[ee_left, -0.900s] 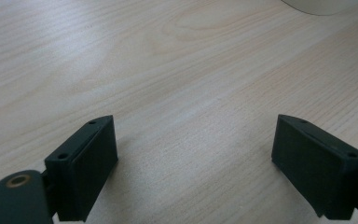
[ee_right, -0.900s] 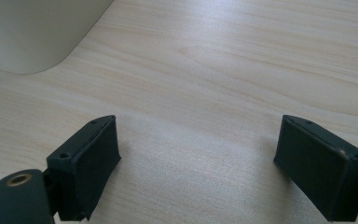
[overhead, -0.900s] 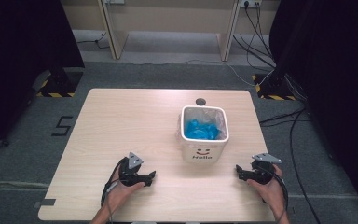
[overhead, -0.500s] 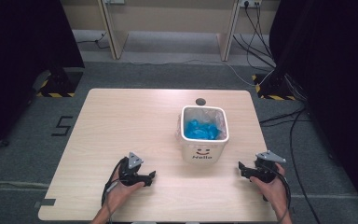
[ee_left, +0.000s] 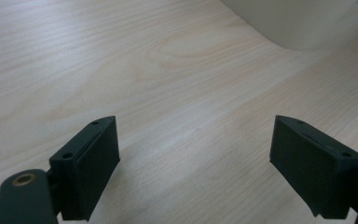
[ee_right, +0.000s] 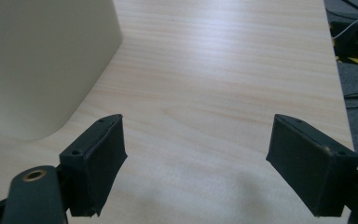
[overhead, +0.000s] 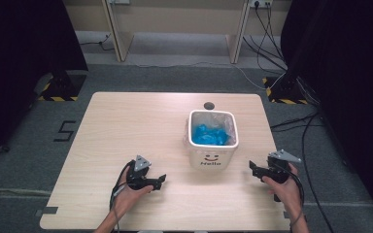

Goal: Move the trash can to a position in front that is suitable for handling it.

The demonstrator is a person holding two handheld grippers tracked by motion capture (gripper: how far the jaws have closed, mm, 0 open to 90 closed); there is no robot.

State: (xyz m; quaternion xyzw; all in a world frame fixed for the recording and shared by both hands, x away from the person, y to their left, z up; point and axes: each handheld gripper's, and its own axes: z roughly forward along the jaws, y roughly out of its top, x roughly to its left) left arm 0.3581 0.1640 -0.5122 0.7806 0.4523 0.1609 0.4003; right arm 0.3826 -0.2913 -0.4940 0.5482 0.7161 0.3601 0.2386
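The white bin (overhead: 212,141) stands on the wooden desk (overhead: 126,126), right of the desk's middle, between the two grippers and a little farther from the person than either. A clear liner and something crumpled and blue (overhead: 209,134) lie inside it; what the blue material is cannot be made out from above. The front bears a smiley face and a word too small to read with certainty. In the left gripper view the bin (ee_left: 303,21) is cut off at the top edge, with just its rounded lower corner in frame; in the right gripper view its pale wall (ee_right: 37,60) runs off the left and top edges. The left gripper (overhead: 161,180) sits low over the desk, held from behind by the left hand (overhead: 128,196), pointing right toward the bin, its jaws spread wide with nothing between them. The right gripper (overhead: 252,168), in the right hand (overhead: 284,187) near the desk's right edge, points left toward the bin, jaws likewise wide apart and empty.
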